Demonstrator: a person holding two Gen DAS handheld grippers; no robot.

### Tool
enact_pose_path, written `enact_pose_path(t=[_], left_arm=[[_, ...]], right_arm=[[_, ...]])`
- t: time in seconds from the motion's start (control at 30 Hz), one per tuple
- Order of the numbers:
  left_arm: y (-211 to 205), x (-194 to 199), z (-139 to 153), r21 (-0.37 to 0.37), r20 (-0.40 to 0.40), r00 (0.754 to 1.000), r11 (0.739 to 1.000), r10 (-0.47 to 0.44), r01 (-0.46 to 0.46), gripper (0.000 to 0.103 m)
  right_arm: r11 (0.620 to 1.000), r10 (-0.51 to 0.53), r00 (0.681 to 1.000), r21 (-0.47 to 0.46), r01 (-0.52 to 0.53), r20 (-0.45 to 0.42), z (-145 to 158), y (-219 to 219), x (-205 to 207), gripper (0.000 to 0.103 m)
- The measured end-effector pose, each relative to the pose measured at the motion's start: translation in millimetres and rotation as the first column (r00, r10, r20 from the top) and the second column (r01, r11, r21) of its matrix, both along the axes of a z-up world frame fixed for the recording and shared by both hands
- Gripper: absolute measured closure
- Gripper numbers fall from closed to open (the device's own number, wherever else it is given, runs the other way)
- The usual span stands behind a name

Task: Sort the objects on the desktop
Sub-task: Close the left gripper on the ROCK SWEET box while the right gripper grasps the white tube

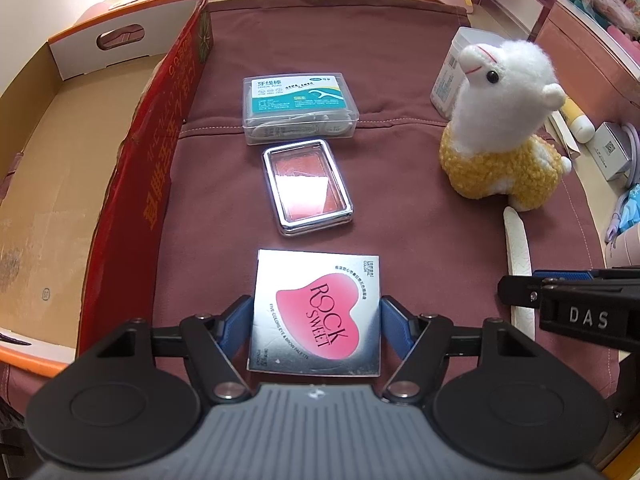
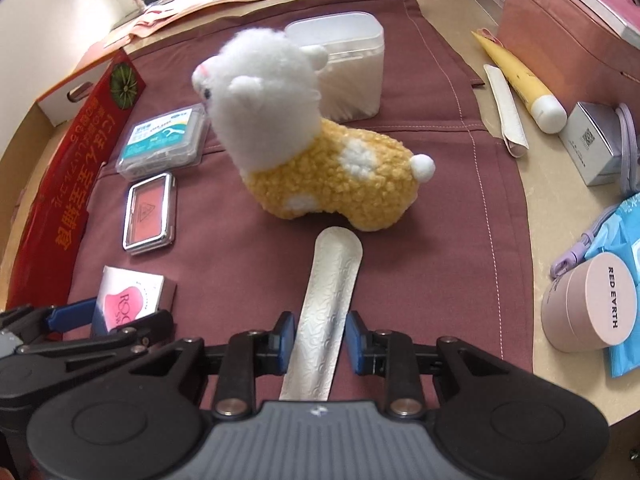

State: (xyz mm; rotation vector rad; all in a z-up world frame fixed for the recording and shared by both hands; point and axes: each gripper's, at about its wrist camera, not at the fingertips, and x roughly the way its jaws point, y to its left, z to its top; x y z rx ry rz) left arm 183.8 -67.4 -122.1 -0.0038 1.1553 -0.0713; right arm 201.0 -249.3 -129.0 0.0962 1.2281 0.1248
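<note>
While both grippers sit low over the maroon cloth [image 1: 320, 40], the step in hand looks like a double pickup. The left gripper [image 1: 316, 322] is closed around the square silver eyeshadow box with the pink heart [image 1: 316, 314], its blue pads [image 1: 236, 324] touching the box's two side edges, so that one is judged grasped. The right gripper [image 2: 318, 338] straddles the long embossed silver nail file [image 2: 330, 304]; its pads [image 2: 285, 340] are drawn in close, but a thin gap seems visible on each side, so the file is judged not quite clamped yet.

Taking the white-and-yellow plush alpaca [image 2: 320, 160] as the landmark: the file lies just in front of it, nearer the grippers, and the heart box is off to its left, nearest in a row with the chrome-framed blush compact [image 1: 307, 186] and the clear plastic floss-pick box [image 1: 298, 108].

Next, the squeeze on the file probably needs finishing, then both things get lifted straight up and carried off, likely to the open cardboard box with the red flap [image 1: 80, 160].

That carton's interior is shown only by the left wrist view. The pink round jar [image 2: 588, 300] and yellow tube [image 2: 520, 80] are seen clearly only in the right one.
</note>
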Motion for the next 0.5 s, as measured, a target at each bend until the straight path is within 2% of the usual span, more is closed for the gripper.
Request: enact_pose_path(t=[0.23,0.33,0.37,0.5], left_arm=[[0.4,-3.2,-0.9,-0.003,0.012,1.000,1.000,0.003,-0.003,0.035],[0.4,-6.1,-1.0,-0.009,0.023,1.000,1.000,0.007,-0.007,0.035],[0.4,-7.1,-0.5,-0.015,0.023,1.000,1.000,0.003,-0.003,0.035],[-2.4,-11.2,2.3,-0.017,0.041,0.999,1.000,-0.022,0.022,0.035]], right_arm=[[0.998,0.054,0.998,-0.039,-0.053,0.016,0.4,7.0,-1.4,0.077],[0.998,0.047,0.999,-0.031,-0.046,0.025,2.7,7.7,-3.1,0.082],[0.999,0.048,0.998,-0.027,-0.047,0.030,3.9,7.6,-4.1,0.087],[0.999,0.048,0.998,-0.025,-0.047,0.041,5.5,6.9,-7.0,0.087]])
